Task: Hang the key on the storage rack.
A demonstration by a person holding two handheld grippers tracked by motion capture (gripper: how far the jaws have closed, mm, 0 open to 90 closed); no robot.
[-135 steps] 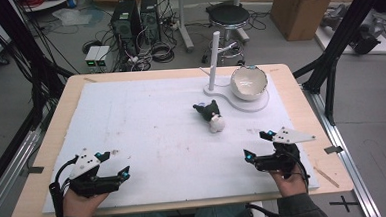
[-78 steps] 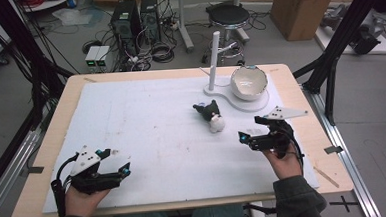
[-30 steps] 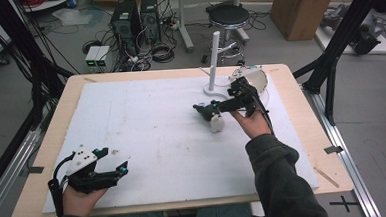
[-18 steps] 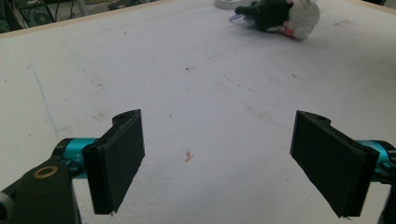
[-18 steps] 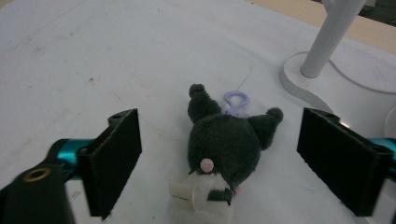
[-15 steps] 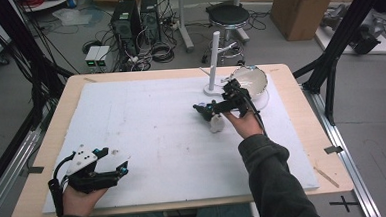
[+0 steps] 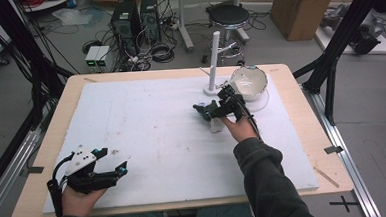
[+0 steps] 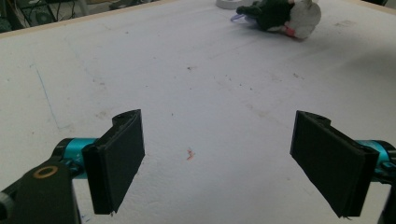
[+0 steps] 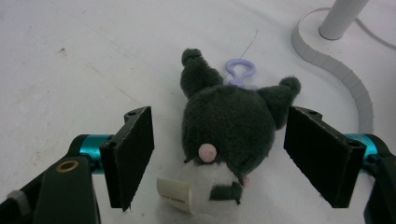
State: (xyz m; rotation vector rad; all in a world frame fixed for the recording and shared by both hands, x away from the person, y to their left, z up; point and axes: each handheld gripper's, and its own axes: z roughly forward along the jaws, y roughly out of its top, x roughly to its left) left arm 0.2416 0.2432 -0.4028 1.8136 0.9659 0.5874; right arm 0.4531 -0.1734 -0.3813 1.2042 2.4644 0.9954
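A small plush toy (image 7: pixel 214 122) with a dark grey head, a white body and a purple loop lies on the white board, right of centre. In the right gripper view the plush toy (image 9: pixel 226 126) lies between the two jaws with a gap on each side. My right gripper (image 7: pixel 207 110) is open around its dark head, just above the board. In its own view the right gripper (image 9: pixel 219 156) touches nothing. My left gripper (image 7: pixel 120 168) rests open near the front left corner with nothing between its fingers. From there the plush toy (image 8: pixel 280 14) shows far off.
A white stand (image 7: pixel 213 57) with a round base rises just behind the plush, with a white bowl (image 7: pixel 249 80) to its right. The stand's base ring (image 9: pixel 336 56) curves close to the right jaw. The white board (image 7: pixel 147 126) covers most of the wooden table (image 7: pixel 299 73).
My right gripper has travelled from the front right of the board up to the plush and now straddles it. The left gripper has stayed where it was.
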